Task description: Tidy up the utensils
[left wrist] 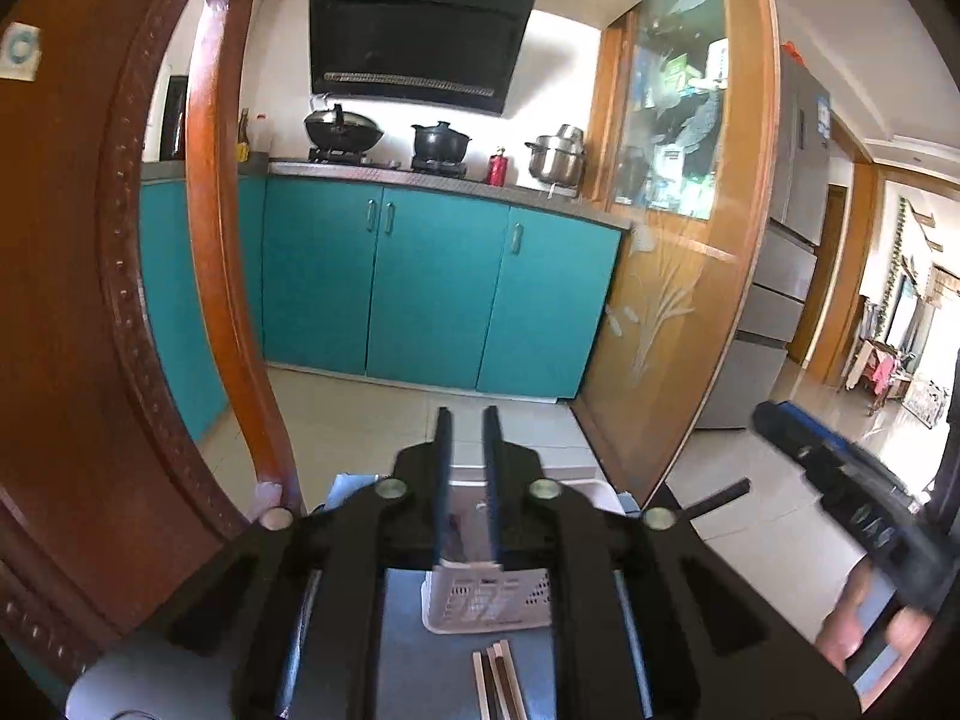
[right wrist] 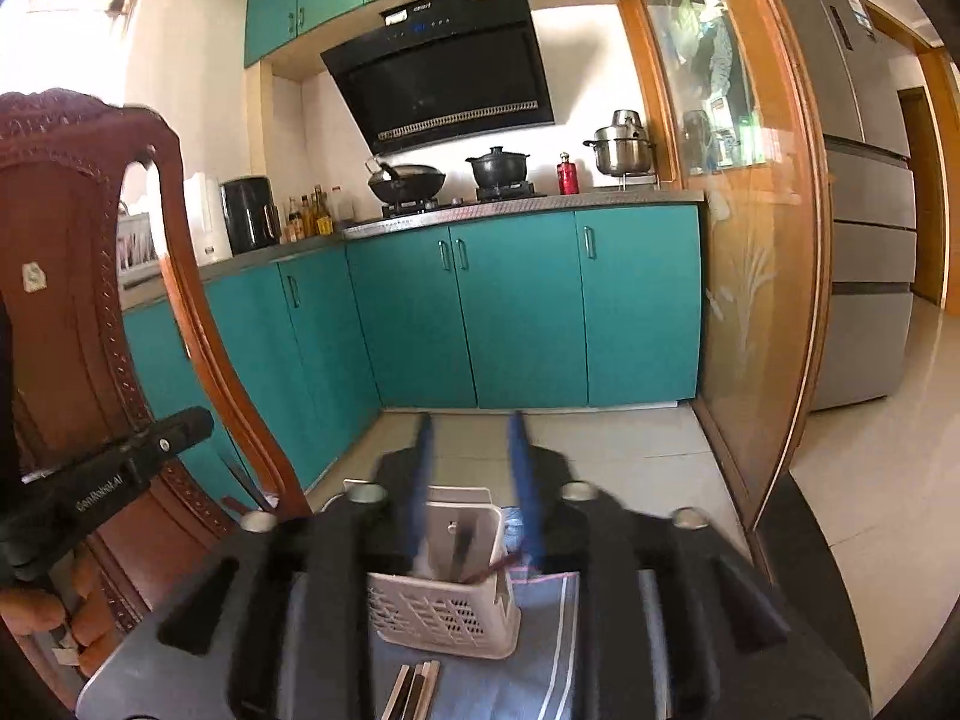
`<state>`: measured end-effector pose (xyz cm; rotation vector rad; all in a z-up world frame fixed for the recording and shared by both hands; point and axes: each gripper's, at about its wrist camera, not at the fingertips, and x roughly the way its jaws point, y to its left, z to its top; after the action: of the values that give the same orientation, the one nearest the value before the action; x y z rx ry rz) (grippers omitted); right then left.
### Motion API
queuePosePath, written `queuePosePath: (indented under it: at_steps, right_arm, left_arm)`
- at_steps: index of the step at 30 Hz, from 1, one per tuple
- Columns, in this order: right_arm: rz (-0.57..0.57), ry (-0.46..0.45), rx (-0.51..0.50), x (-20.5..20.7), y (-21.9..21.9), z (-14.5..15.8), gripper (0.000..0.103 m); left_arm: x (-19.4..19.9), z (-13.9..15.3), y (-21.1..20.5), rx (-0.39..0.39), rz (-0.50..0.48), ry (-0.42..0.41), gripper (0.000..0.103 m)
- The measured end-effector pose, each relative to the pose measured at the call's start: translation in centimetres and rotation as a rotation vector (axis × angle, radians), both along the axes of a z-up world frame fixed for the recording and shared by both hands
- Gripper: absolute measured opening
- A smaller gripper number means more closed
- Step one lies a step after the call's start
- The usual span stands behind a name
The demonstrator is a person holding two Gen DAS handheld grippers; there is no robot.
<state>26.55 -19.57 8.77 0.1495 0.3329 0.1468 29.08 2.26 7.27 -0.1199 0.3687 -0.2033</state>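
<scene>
A carved chair [right wrist: 72, 276] stands at the left edge of the table [right wrist: 120, 681], its back rising well above the tabletop. A blue cloth [right wrist: 540, 648] covers the middle of the table out to its far edge.

The left gripper [left wrist: 468, 420] is held over the near part of the tabletop, pointing at the far edge. Its jaws stand a little apart, with nothing between them. The right gripper [right wrist: 471, 420] is held beside it, blurred, its jaws somewhat wider apart and also empty. In the left view it shows as a blurred bar [left wrist: 840, 468] at the right; in the right view the left one shows as a black bar [right wrist: 120, 468] in front of the chair, with a hand [right wrist: 42, 612] under it.

A white slotted caddy [right wrist: 444, 606] stands upright on the cloth, toward the far edge and about midway between the side edges. A few dark utensils [right wrist: 465, 546] are in it; one leans toward the right rim.

Chopsticks [right wrist: 414, 690], light and dark, lie flat on the cloth just in front of the caddy, toward the near edge, side by side and not touching it.
</scene>
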Motion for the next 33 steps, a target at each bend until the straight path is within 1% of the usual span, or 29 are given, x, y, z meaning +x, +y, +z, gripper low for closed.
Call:
queuePosePath:
  at_steps: [1, 3, 4, 5, 6, 7, 8, 9, 10, 11, 12, 13, 14, 15, 16, 18, 19, 21, 22, 24, 26, 29, 32, 33]
  right_arm:
    - [-0.001, -0.017, 0.010, -1.2, -0.6, 0.2, 0.034]
    - [0.002, -0.049, 0.024, -3.5, -1.6, 0.5, 0.034]
    - [0.003, -0.067, 0.031, -4.9, -2.1, 0.5, 0.034]
    - [0.007, -0.093, 0.042, -6.7, -2.7, 0.2, 0.034]
    - [0.013, -0.112, 0.054, -8.3, -3.3, -0.2, 0.036]
    - [0.021, -0.119, 0.065, -9.3, -3.8, -0.7, 0.039]
    - [0.038, -0.115, 0.082, -10.4, -4.3, -1.7, 0.041]
    - [0.054, -0.076, 0.096, -10.8, -4.6, -3.1, 0.042]
    - [0.072, -0.005, 0.101, -10.3, -4.6, -4.7, 0.042]
    - [0.092, 0.075, 0.096, -9.4, -4.2, -6.2, 0.042]
    - [0.104, 0.172, 0.080, -8.2, -3.7, -8.1, 0.042]
    - [0.102, 0.310, 0.045, -6.4, -2.8, -10.7, 0.042]
    - [0.104, 0.391, 0.021, -5.3, -2.1, -12.4, 0.042]
    - [0.119, 0.468, 0.005, -4.2, -1.3, -14.3, 0.042]
    - [0.136, 0.526, 0.001, -3.3, -0.5, -15.9, 0.042]
    - [0.170, 0.610, -0.002, -2.1, 1.0, -17.7, 0.042]
    - [0.207, 0.654, -0.008, -1.6, 2.1, -18.6, 0.042]
    - [0.242, 0.703, -0.044, -1.1, 3.9, -19.7, 0.042]
    - [0.255, 0.726, -0.065, -1.0, 4.8, -20.3, 0.042]
    - [0.268, 0.757, -0.088, -0.7, 6.2, -21.0, 0.042]
    - [0.261, 0.780, -0.110, -0.5, 7.3, -21.8, 0.043]
    - [0.223, 0.754, -0.173, -0.7, 8.5, -22.2, 0.043]
    - [0.173, 0.749, -0.182, -1.0, 9.2, -22.4, 0.042]
    - [0.160, 0.749, -0.173, -1.1, 9.3, -22.4, 0.038]
  left_arm:
    - [-1.2, -0.1, 0.5, -0.014, -0.009, -0.022, 0.027]
    - [-3.5, -0.5, 1.4, -0.066, -0.049, -0.082, 0.033]
    - [-4.8, -0.9, 2.0, -0.086, -0.060, -0.100, 0.035]
    - [-5.4, -1.4, 2.3, -0.098, -0.060, -0.100, 0.035]
    - [-6.1, -2.2, 2.7, -0.112, -0.062, -0.085, 0.035]
    - [-6.4, -3.7, 3.1, -0.132, -0.076, -0.041, 0.035]
    - [-6.0, -5.5, 3.2, -0.139, -0.095, 0.026, 0.035]
    - [-5.0, -7.7, 2.9, -0.131, -0.115, 0.108, 0.035]
    - [-4.0, -9.7, 2.5, -0.111, -0.123, 0.181, 0.035]
    - [-3.2, -11.3, 2.0, -0.090, -0.124, 0.234, 0.035]
    - [-1.9, -13.8, 1.3, -0.054, -0.134, 0.317, 0.033]
    - [-1.4, -15.2, 0.8, -0.032, -0.136, 0.354, 0.029]
    - [-1.0, -16.3, 0.6, -0.008, -0.126, 0.379, 0.029]
    - [-0.7, -17.5, 0.3, 0.042, -0.106, 0.402, 0.029]
    - [-0.7, -18.2, 0.1, 0.095, -0.084, 0.404, 0.029]
    - [-0.4, -19.1, 0.0, 0.180, -0.029, 0.393, 0.029]
    - [-0.2, -19.5, 0.0, 0.189, -0.015, 0.399, 0.029]
    - [0.3, -19.7, 0.5, 0.154, 0.002, 0.417, 0.031]
    - [0.4, -19.9, 0.9, 0.135, 0.006, 0.425, 0.035]
    - [0.7, -19.7, 0.9, 0.100, 0.009, 0.434, 0.038]
    - [1.0, -19.7, 1.2, 0.100, 0.018, 0.440, 0.040]
    - [1.4, -20.3, 1.3, 0.090, 0.026, 0.465, 0.040]
    - [1.7, -20.5, 1.6, 0.059, 0.025, 0.486, 0.042]
    - [1.9, -20.6, 1.7, 0.049, 0.026, 0.489, 0.042]
